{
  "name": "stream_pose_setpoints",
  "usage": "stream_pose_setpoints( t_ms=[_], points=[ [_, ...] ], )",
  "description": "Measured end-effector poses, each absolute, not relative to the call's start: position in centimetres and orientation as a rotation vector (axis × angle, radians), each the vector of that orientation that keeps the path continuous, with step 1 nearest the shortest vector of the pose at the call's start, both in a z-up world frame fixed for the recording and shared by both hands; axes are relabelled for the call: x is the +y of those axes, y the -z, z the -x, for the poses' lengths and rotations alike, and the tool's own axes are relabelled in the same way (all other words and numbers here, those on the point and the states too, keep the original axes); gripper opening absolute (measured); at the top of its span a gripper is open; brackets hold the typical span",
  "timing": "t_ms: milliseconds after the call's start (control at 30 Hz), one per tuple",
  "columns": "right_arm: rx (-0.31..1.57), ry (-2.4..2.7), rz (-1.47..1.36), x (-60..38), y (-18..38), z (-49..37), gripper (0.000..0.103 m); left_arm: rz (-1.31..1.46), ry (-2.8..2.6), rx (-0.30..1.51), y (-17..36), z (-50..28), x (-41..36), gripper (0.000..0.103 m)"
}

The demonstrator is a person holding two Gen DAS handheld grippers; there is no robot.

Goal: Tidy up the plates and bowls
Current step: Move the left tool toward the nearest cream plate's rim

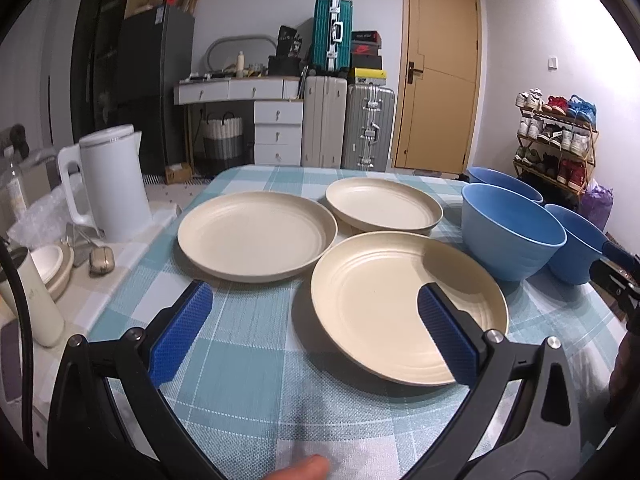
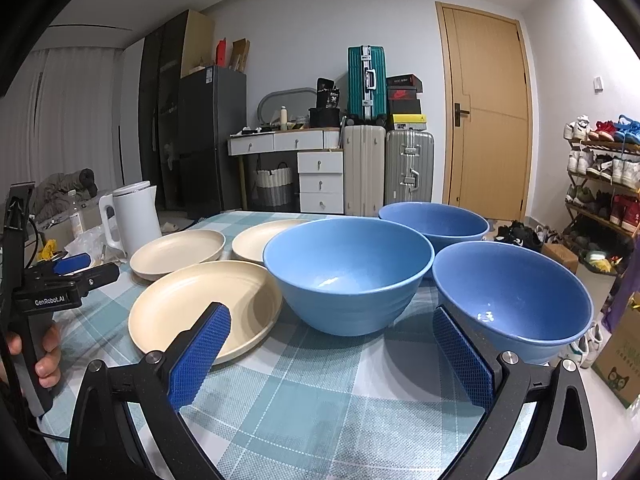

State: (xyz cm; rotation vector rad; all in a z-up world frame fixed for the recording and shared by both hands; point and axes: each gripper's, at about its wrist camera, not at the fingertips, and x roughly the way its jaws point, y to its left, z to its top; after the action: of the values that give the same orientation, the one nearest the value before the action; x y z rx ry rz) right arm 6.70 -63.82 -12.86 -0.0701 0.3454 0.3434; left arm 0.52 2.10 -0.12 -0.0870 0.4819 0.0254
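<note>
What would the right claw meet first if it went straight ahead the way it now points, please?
Most likely the nearest blue bowl, which sits straight ahead of the open right claw on the checked tablecloth; depth is hard to judge, and its right pad might brush the bowl on the right.

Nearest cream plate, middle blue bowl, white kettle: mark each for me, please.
nearest cream plate (image 1: pixel 372 300), left wrist view, on its ridged inner floor.
middle blue bowl (image 2: pixel 348 264), right wrist view, on its inside wall.
white kettle (image 1: pixel 116 184), left wrist view, on its body.
</note>
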Motion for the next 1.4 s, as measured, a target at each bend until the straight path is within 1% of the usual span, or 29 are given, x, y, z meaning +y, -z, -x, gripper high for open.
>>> stream_pose_setpoints(
  t_ms=[267,600,867,1400],
  points=[
    [0.371,-0.345,0.037,-63.7,12.8,-7.6,0.103,0.137,-0.033,0.528,0.7,-1.9,3.4,0.103],
    [0.447,-0.404,0.08,-60.3,11.4,-9.6,0.103,0.256,-0.057,0.608,0.4,-4.4,6.9,0.102],
    [0.497,-0.447,0.108,-56.0,9.5,-11.8,0.103,0.241,-0.103,0.626,-1.1,-5.7,7.7,0.102],
    [0.526,-0.515,0.158,-48.4,5.8,-15.7,0.103,0.219,-0.148,0.638,-4.2,-7.7,9.7,0.103]
  ],
)
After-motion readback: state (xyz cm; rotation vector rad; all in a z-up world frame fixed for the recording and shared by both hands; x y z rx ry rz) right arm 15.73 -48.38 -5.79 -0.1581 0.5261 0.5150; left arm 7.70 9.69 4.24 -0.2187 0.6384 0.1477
